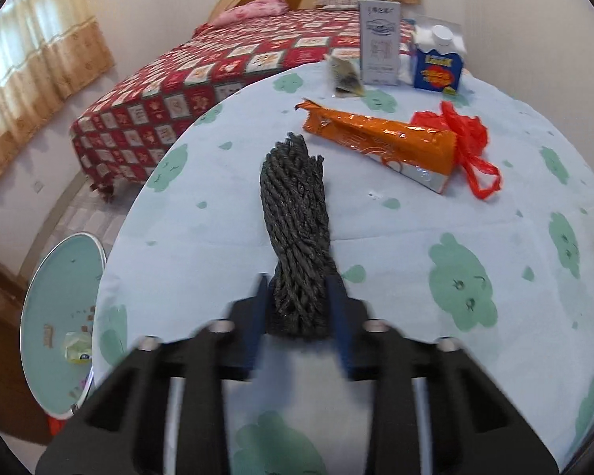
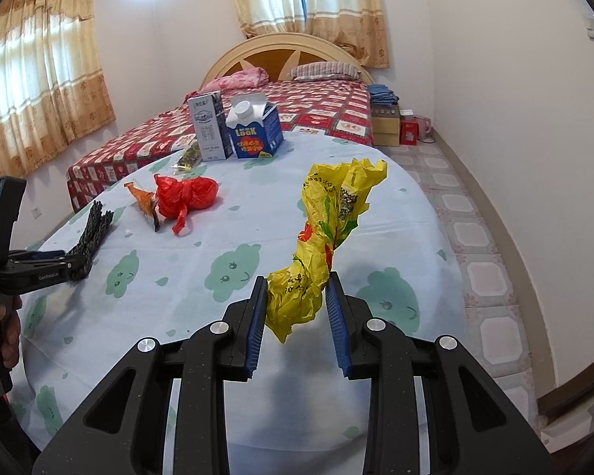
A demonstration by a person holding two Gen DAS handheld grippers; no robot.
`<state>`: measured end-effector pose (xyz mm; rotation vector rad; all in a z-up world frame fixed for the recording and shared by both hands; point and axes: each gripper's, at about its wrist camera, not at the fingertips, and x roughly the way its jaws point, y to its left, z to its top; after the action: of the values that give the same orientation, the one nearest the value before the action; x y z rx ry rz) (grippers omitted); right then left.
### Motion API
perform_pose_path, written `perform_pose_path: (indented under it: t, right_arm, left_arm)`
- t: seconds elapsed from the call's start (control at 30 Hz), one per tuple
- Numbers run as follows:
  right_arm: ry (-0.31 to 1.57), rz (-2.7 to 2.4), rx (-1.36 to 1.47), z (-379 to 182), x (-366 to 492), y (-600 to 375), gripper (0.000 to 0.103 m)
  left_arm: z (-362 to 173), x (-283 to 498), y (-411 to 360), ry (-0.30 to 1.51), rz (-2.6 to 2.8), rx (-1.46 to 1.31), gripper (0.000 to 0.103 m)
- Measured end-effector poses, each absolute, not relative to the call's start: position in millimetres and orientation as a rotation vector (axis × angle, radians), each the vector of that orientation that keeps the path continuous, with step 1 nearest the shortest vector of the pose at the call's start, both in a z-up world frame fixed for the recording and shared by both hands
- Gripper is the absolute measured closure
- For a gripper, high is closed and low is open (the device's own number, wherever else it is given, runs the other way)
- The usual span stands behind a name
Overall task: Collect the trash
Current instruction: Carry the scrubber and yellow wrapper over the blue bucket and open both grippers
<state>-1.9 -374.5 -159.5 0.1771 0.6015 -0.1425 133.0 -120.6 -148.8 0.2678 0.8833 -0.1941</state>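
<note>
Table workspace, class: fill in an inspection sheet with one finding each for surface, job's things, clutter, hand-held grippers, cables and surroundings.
Surface: round table under a pale blue cloth with green cloud prints.
Job's things: dark rope bundle; yellow plastic bag; orange wrapper; red plastic bag; small clear wrapper; grey carton and blue carton upright at the far edge.
Clutter: nothing seen beyond the trash.
Grippers: left hand-held gripper shut on the rope bundle's near end; right hand-held gripper shut on the yellow plastic bag, lifted off the table.
Cables: nothing seen.
Surroundings: bed with red patterned cover behind; teal bin on the floor, trash inside.
</note>
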Motion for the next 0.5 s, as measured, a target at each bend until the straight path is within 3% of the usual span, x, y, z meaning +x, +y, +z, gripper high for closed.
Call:
perform_pose_path:
  t: [0.03,0.5]
  right_arm:
    - [0.602,-0.139,0.175,-158.8,-0.4,-373.6,0.072]
    - [0.591,0.004,0.096,-139.5,47.3,-310.3,0.073]
  left_arm:
    - [-146.2,130.9,-119.0,0.873,-0.201,0.277,0.091]
    - [-98.8,89.9,-51.0,0.747,-0.197,0.314,0.091]
